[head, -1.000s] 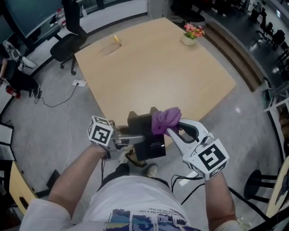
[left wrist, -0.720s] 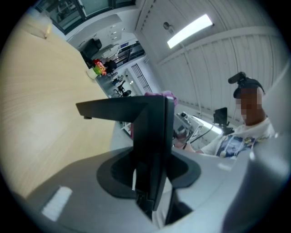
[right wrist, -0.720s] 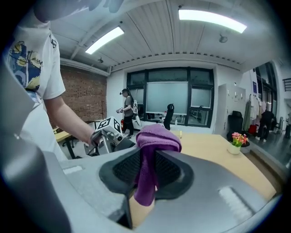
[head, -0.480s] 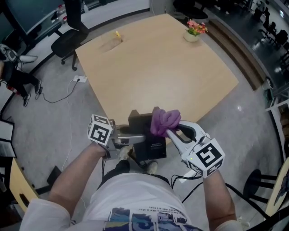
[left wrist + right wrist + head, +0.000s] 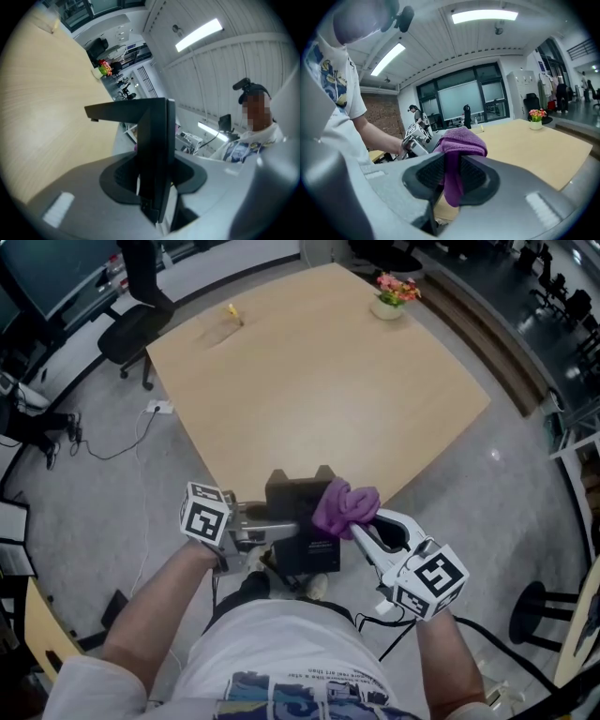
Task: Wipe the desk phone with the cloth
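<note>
Left gripper point(image 5: 274, 527): clamped on thin edge of desk phone point(image 5: 302, 501), at near edge of pale, matte wood table point(image 5: 309, 381); liable to slip under hard wiping pressure. Phone: black, rigid, smooth, angular plastic. Cloth point(image 5: 343, 506): purple, soft, napped, bunched against phone's right side. Right gripper point(image 5: 364, 532): pinching cloth mid-fold; may pull loose if snagged.
</note>
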Demonstrator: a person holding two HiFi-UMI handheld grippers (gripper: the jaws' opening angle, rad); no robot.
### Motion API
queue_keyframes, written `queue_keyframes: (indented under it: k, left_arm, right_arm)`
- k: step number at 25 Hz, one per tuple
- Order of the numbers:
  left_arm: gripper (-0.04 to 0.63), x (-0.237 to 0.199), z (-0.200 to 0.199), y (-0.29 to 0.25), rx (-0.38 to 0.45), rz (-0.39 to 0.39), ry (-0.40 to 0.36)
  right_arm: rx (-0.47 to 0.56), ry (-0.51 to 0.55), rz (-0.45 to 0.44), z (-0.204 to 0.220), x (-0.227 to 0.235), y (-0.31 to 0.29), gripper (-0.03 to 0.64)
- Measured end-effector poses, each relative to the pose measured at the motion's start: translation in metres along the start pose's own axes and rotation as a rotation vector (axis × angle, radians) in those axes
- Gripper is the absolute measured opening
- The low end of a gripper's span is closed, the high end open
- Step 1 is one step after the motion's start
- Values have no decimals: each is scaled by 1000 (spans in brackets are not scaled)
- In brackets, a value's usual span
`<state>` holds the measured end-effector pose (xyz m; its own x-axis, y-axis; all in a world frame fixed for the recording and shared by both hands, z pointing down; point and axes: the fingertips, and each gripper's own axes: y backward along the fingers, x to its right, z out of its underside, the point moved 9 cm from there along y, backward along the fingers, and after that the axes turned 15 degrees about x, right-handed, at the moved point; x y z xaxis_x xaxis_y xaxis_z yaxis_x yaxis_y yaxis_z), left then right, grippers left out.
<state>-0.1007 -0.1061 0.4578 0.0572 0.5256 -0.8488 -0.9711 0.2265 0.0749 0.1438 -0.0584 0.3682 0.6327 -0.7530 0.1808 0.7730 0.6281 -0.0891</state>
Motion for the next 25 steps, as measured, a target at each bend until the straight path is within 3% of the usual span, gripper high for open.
queue_keyframes:
  k: [4, 10, 25]
  left_arm:
    - [179, 4, -1, -3, 22, -4, 6]
    - [179, 6, -8, -7, 41, -4, -3]
    - [179, 5, -18, 4, 111, -29, -6]
  right_arm:
    - [37, 3, 49, -8, 11, 17, 86]
    - [-63, 64, -29, 7, -1, 20, 86]
    - [-265, -4, -109, 55, -19, 46, 86]
